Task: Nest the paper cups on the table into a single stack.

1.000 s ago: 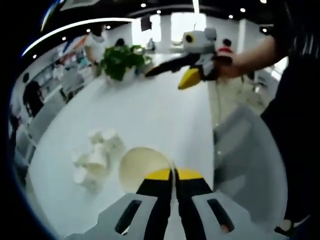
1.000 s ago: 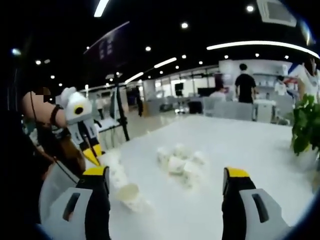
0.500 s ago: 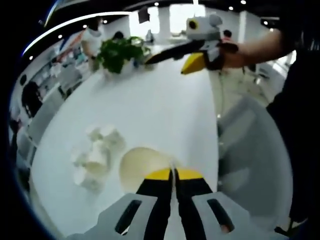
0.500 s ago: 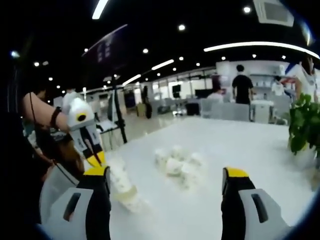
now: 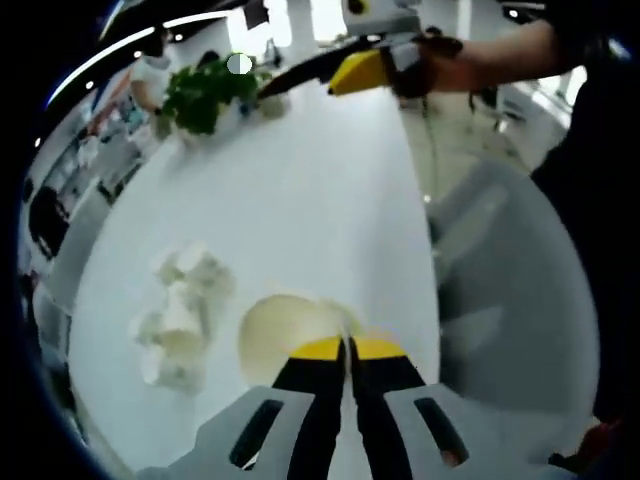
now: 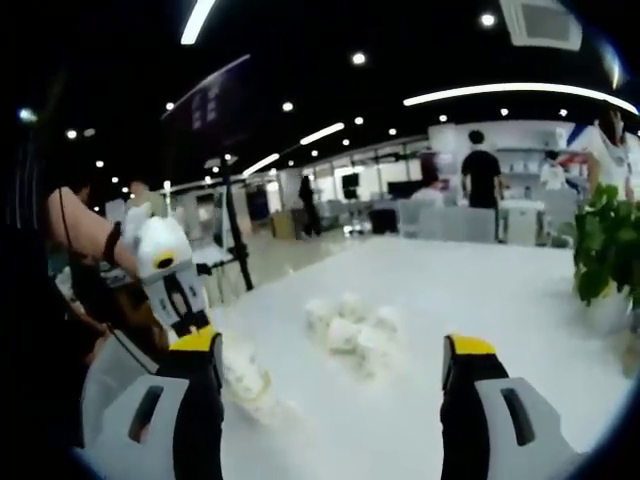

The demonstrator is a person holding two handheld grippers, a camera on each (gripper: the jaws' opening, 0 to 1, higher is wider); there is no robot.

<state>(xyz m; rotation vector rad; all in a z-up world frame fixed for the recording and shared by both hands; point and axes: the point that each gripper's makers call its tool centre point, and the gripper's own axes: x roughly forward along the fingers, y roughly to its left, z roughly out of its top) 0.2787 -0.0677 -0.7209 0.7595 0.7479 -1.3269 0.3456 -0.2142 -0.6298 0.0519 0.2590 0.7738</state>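
1. The left tool (image 5: 347,347) has its yellow-tipped jaws pressed together on the rim of a pale cream paper cup (image 5: 283,330), whose round mouth faces the left gripper view at about 6 o'clock.
2. A loose cluster of white paper cups (image 5: 180,312) lies on the long white bench (image 5: 310,190) at about 9 o'clock of the held cup, near it but apart; how each one lies is too blurred to tell.
3. The right tool (image 6: 332,362) hangs above the bench with its jaws spread wide, nothing between them.
4. In the right gripper view the cup cluster (image 6: 350,330) sits ahead at 12 o'clock, between the jaws.
5. A green potted plant (image 5: 198,92) stands at the bench's far end.
6. The room is a large open hall with ceiling strip lights (image 6: 505,92); a person in dark clothes (image 6: 481,176) stands in the background.
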